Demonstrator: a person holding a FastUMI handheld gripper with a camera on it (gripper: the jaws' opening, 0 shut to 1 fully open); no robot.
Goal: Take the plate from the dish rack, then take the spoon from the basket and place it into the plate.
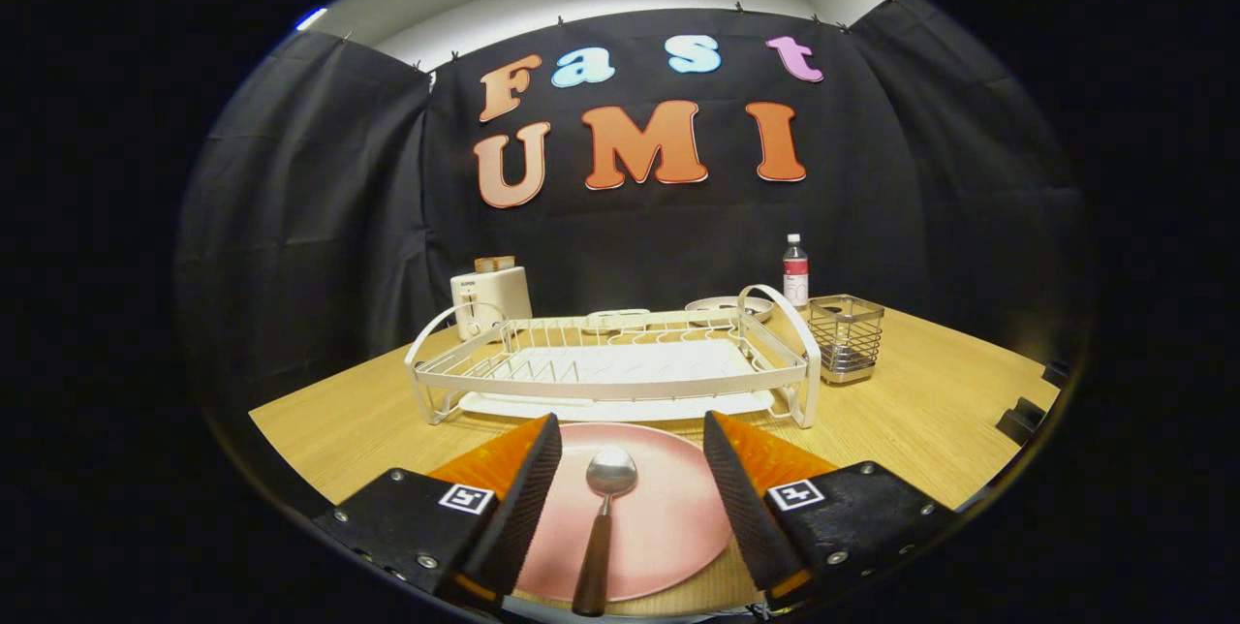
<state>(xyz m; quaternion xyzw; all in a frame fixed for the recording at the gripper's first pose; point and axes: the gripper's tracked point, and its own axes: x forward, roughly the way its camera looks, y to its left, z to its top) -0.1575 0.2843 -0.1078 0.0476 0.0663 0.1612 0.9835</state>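
In the gripper view, the spoon [603,517] is seen lying on the pink plate [668,517], between the fingers of the gripper [632,432], which are spread wide and hold nothing. The placement looks finished; a straight, level withdrawal is advised, clear of the dish rack [610,367].

Light wood table [901,411], grain running lengthwise. Directly on it: pink plate [668,517] at the near edge, white wire dish rack [610,367] on its drip tray just beyond the plate, metal mesh basket [846,336] just beside the rack's right end. Behind the rack: white toaster [489,299] at back left, shallow round dish [722,307] and clear bottle [795,273] with a label at back right.
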